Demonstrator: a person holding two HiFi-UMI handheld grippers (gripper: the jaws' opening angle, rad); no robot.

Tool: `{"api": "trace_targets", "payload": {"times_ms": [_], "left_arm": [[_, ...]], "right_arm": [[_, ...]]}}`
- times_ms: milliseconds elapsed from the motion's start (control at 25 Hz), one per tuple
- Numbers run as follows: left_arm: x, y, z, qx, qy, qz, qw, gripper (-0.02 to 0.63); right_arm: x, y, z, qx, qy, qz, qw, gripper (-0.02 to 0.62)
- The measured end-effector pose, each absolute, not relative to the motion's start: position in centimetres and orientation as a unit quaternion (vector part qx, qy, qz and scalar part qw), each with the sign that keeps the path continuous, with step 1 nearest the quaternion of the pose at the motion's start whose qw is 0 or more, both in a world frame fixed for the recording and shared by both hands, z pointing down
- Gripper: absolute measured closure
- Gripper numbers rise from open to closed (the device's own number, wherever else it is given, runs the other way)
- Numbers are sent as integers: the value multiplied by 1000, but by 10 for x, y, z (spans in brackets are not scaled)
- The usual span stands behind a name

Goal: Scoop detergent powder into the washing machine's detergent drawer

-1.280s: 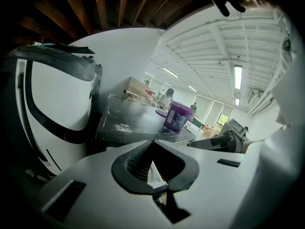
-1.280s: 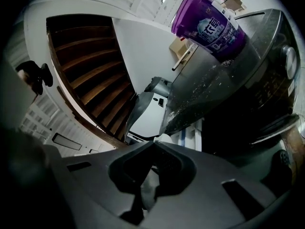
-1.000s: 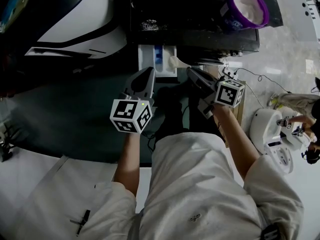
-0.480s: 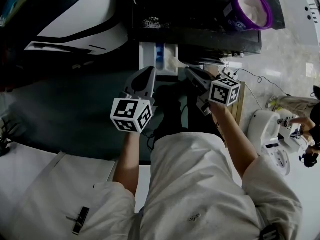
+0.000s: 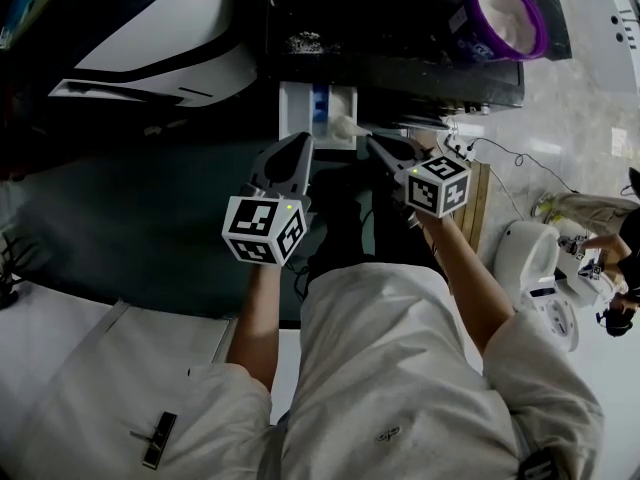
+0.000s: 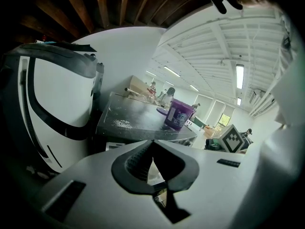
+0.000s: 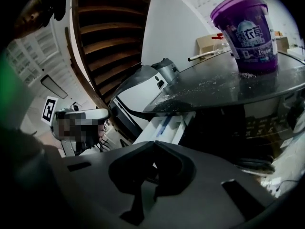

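While we look down past our own pale shirt, the dark worktop (image 5: 400, 38) fills the top of the head view. A purple tub (image 5: 500, 13) of white powder stands open near its right end, and a scatter of spilled powder (image 5: 303, 43) lies further left. A big white machine (image 5: 150, 28) with a black stripe sits to the left. On the floor to the right we see a thin cable (image 5: 500, 148), a white device (image 5: 535, 268) and another person (image 5: 600, 243) at the edge. Nothing stands between the jaws and the detergent drawer (image 5: 298, 108), which is pulled out from under the worktop's front edge.

The right gripper (image 5: 378, 146) has its jaws clamped on the handle of the scoop (image 5: 345, 127). The scoop's heaped bowl hangs over the right part of the drawer, just ahead of the jaw tips. In the right gripper view the jaws meet and hide the bowl, with the drawer (image 7: 164, 125) straight beyond them.

The left gripper (image 5: 298, 148) has its jaws pressed together on nothing, at the drawer's near left corner; we cannot tell whether they touch it.
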State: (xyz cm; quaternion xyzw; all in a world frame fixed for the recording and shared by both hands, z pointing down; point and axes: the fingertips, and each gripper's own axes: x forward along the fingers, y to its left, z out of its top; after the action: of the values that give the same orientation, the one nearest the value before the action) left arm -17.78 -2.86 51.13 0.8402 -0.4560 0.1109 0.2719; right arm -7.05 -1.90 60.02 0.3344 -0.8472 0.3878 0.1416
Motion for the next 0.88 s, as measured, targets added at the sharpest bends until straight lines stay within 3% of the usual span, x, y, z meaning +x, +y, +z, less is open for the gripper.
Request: {"api": "trace_targets", "payload": {"times_ms": [880], "left_arm": [[-186,-25,510,836,-465,105,270,586]], "right_arm": [[-90,-20,591,314,-888,167,292,591]]}}
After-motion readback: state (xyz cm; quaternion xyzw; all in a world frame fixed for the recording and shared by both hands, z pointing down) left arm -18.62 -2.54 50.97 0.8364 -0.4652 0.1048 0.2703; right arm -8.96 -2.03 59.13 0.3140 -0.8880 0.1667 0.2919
